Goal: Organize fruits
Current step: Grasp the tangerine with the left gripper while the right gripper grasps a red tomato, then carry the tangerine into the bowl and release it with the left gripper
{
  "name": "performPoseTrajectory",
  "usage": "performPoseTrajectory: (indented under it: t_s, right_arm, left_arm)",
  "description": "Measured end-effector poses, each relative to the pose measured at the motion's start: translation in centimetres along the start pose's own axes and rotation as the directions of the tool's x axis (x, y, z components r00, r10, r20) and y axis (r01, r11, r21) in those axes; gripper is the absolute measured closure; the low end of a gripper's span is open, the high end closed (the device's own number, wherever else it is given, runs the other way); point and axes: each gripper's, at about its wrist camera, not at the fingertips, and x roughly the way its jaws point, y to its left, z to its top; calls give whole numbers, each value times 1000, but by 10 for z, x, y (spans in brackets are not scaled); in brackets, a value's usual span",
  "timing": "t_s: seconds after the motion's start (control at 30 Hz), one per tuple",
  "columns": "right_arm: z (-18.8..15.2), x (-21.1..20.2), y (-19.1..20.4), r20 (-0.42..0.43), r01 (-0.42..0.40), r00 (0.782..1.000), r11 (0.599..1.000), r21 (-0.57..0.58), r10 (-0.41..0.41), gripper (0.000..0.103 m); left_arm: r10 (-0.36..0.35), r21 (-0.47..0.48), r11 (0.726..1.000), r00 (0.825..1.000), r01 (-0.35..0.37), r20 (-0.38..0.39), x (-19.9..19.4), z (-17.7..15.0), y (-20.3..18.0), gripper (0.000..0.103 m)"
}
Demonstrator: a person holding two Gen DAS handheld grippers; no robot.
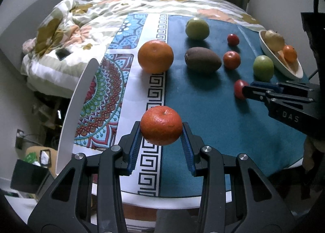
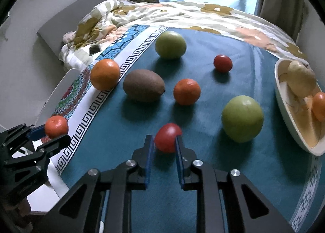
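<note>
Right claw (image 2: 164, 141) grips a red tomato (image 2: 167, 136) on teal cloth (image 2: 203, 168).

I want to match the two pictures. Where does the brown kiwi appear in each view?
Left wrist view: the kiwi lies right of centre in the upper half, right of the big orange.
Right wrist view: the kiwi lies left of centre, right of the same orange.
Shared landmark: the white bowl at the right edge.
</note>
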Motion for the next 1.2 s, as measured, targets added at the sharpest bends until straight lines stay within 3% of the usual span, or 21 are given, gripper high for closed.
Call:
performPoseTrajectory:
  t_s: [0.23, 0.37, 0.53, 0.9, 1.2]
  right_arm:
    - [4, 5, -3, 9, 9, 1000, 1000, -4, -9, 82]
    - [5, 15, -2, -22, 22, 1000, 1000, -11, -22, 75]
    - [-1, 24, -4, -35, -32, 999, 999, 18, 32, 75]
    - [3, 18, 9, 23, -43, 999, 998, -54, 44, 75]
    - [13, -18, 1, 94, -68, 993, 996, -52, 72, 76]
  left_arm:
    - [-2, -8, 1000, 1000, 2, -7, 2, -3, 0, 61]
    - [-3, -17, 1000, 1000, 3, -10, 3, -2, 3, 60]
    - [0, -23, 1000, 1000, 0, -18, 8, -1, 7, 60]
    - [3, -21, 1000, 1000, -3, -19, 7, 1, 7, 61]
    - [11, 1, 1000, 1000, -11, 24, -13, 15, -9, 61]
